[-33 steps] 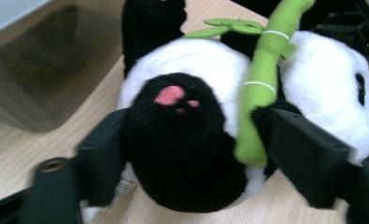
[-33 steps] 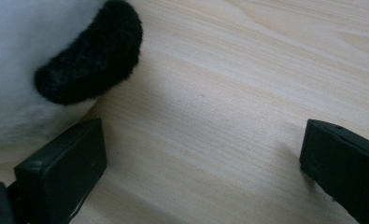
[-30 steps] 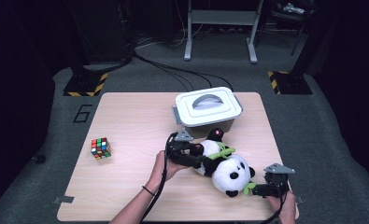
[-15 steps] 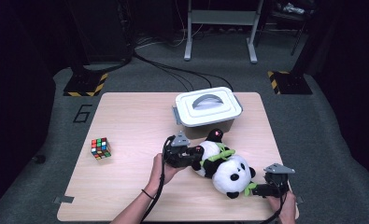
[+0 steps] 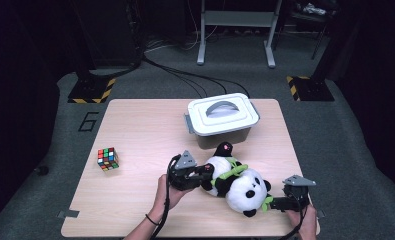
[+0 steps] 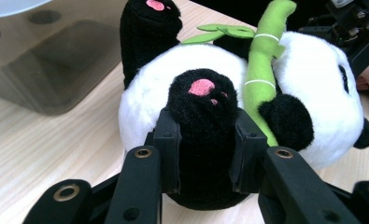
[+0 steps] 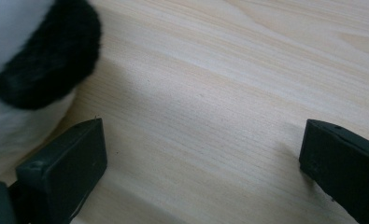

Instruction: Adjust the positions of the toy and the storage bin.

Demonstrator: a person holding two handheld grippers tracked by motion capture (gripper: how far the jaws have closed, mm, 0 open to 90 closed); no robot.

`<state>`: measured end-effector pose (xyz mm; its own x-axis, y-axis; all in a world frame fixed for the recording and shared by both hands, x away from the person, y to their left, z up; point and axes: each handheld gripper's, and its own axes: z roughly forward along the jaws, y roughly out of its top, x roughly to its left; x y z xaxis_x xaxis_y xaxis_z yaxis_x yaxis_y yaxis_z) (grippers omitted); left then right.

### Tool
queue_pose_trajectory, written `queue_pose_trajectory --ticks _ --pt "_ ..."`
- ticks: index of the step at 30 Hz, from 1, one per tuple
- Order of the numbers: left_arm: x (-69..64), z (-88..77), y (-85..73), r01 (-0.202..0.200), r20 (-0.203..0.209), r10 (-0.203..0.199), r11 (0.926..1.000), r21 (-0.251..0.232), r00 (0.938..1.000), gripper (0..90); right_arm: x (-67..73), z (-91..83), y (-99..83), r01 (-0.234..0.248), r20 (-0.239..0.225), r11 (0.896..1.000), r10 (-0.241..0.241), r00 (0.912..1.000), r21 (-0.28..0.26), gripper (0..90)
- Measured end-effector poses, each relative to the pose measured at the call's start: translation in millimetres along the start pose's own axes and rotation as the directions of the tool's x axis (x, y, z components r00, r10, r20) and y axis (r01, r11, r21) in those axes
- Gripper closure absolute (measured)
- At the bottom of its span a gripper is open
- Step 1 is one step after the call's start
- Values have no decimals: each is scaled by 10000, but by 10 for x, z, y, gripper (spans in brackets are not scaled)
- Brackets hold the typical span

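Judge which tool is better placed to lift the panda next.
Left. The left tool is already shut on the plush panda's foot, black pads on both sides. The right tool is open over bare table, beside the panda's head, gripping nothing.

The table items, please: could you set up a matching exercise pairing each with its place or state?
Things:
1. panda
2. cube
3. box
4. right tongs

States:
A. open over bare wood
B. lid on, at the far edge
C. alone at the left
D. foot clamped in the left tongs

Pairs: 1-D, 2-C, 3-B, 4-A
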<state>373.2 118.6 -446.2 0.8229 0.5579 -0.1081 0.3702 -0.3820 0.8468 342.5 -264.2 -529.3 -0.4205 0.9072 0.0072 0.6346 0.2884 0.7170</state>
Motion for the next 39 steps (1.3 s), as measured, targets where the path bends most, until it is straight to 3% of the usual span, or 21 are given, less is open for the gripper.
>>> queue_pose_trajectory --ticks 9,20,39 --pt "-24 -174 -134 174 -89 -175 9997 -145 9998 690 6 -1 1 -44 13 10000 44 10000 23 1" --pt "53 -339 -240 295 -157 -298 9995 -139 9994 689 5 0 0 -44 13 10000 43 10000 20 2" --pt "414 -801 -460 562 -359 -560 9984 43 9978 668 3 -1 0 4 56 10000 -4 10000 18 1"
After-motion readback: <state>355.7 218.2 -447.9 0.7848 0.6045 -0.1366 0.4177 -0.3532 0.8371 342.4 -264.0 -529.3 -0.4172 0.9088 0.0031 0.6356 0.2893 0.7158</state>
